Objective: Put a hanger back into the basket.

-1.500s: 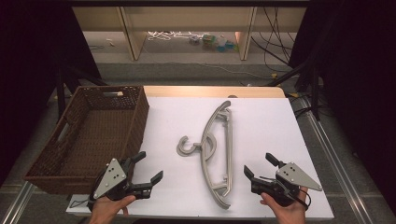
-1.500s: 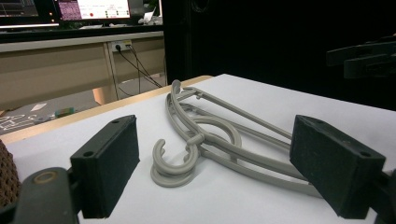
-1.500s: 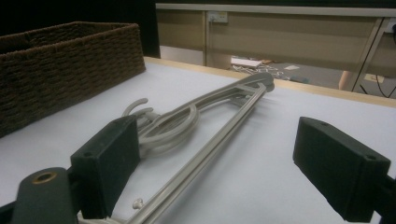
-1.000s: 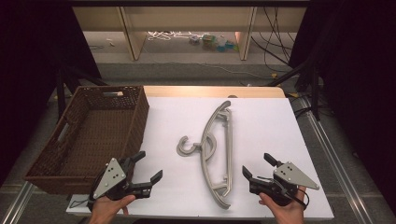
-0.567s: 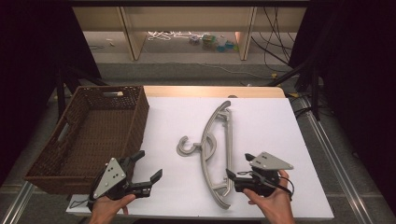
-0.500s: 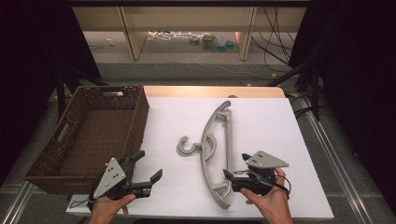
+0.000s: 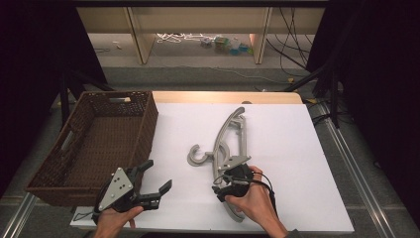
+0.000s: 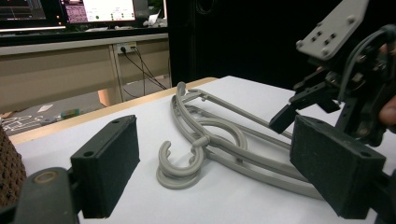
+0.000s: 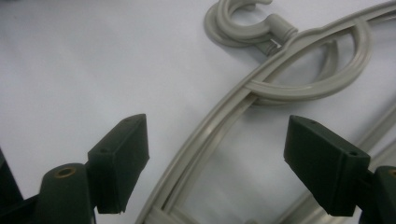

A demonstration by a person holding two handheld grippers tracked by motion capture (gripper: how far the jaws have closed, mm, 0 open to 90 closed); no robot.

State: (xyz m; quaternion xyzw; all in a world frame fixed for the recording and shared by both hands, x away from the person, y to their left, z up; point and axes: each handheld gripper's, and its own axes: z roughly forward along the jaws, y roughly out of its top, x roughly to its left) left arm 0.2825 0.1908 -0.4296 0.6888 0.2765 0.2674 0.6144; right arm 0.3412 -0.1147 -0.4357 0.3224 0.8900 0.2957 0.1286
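Grey plastic hangers (image 7: 233, 129), apparently two stacked, lie lengthwise on the white table, hooks (image 7: 198, 157) pointing left. My right gripper (image 7: 221, 184) hovers over their near end. In the right gripper view a curved hanger arm (image 9: 299, 88) runs between the pads of the right gripper (image 9: 219, 163); the jaws have just been closing a little, and the pads stand apart from the arm. My left gripper (image 7: 158, 174) rests open near the front edge, left of the hangers. In the left gripper view the hooks (image 8: 187, 163) lie ahead of the left gripper (image 8: 219, 172), with the right gripper (image 8: 299, 100) at the right.
A brown wicker basket (image 7: 148, 124) stands on the table's left side, beside my left gripper. The white table surface (image 7: 297, 163) stretches bare to the right of the hangers. Beyond the far edge are wooden shelf legs and cables on the floor.
My right gripper has moved left from the table's front right to over the hangers' near end. The left gripper and the hangers have stayed put.
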